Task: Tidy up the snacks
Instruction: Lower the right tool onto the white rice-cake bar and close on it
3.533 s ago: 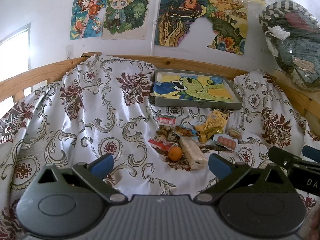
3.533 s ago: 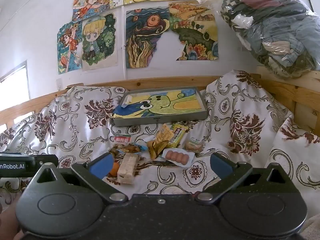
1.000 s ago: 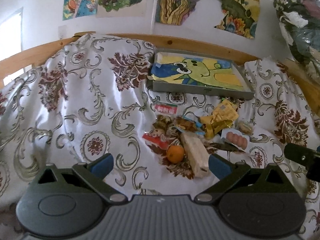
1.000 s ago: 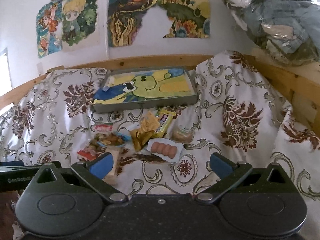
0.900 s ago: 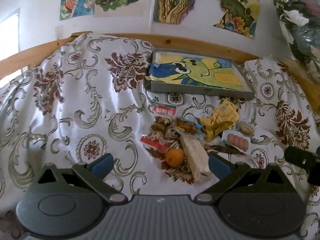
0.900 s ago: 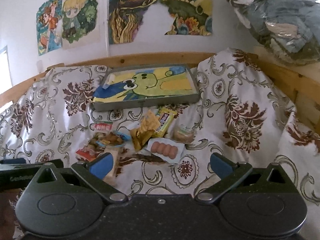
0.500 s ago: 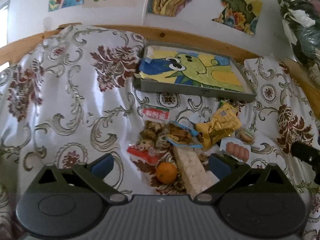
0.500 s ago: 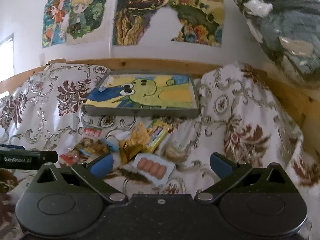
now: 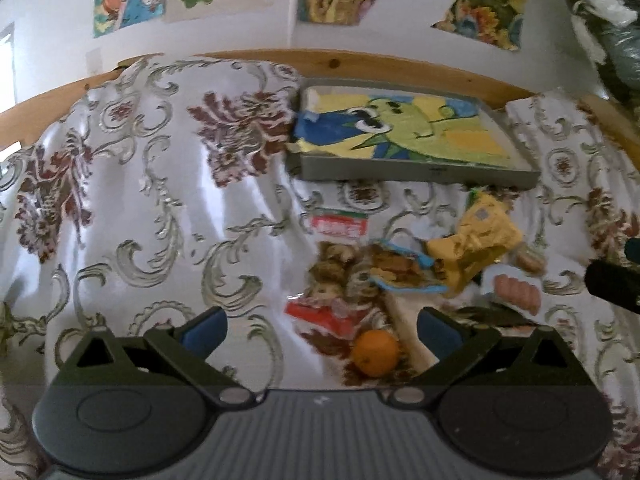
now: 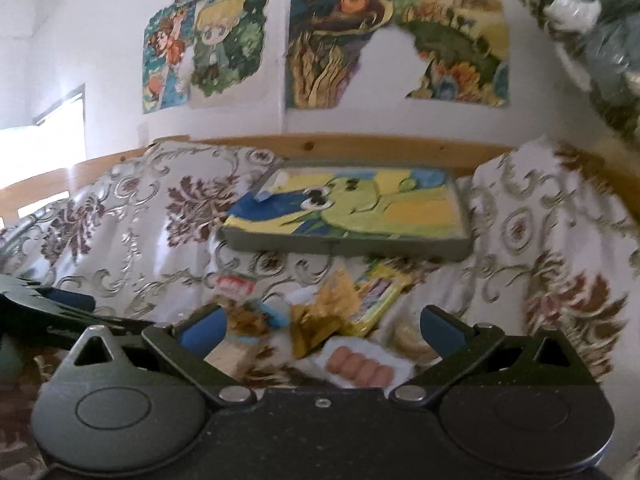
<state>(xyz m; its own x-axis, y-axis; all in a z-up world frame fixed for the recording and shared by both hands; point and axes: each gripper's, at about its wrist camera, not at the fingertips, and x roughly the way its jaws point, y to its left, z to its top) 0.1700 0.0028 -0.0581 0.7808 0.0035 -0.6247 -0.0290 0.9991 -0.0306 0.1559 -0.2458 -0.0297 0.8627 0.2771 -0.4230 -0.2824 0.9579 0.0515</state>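
Observation:
A heap of snacks lies on a floral cloth in front of a grey tray [image 9: 416, 176] with a cartoon picture inside. In the left wrist view I see an orange [image 9: 375, 353], a red packet [image 9: 320, 314], a yellow bag [image 9: 478, 240], a sausage pack [image 9: 516, 290] and a small red-and-white packet [image 9: 339, 224]. My left gripper [image 9: 322, 330] is open, just short of the orange. My right gripper [image 10: 322, 330] is open above the sausage pack [image 10: 358, 364] and yellow bag [image 10: 320, 320]. The tray also shows in the right wrist view [image 10: 348, 246].
A wooden rail [image 9: 360, 60] runs behind the tray, under a wall with posters [image 10: 332, 44]. A bag of clothes [image 10: 592, 20] sits at the upper right. The floral cloth [image 9: 132, 200] spreads to the left. The other gripper [image 9: 614, 286] shows at the right edge.
Both grippers have moved forward and down towards the snack heap. The orange now sits between the left fingers' line, the sausage pack under the right gripper. Jaws stay open.

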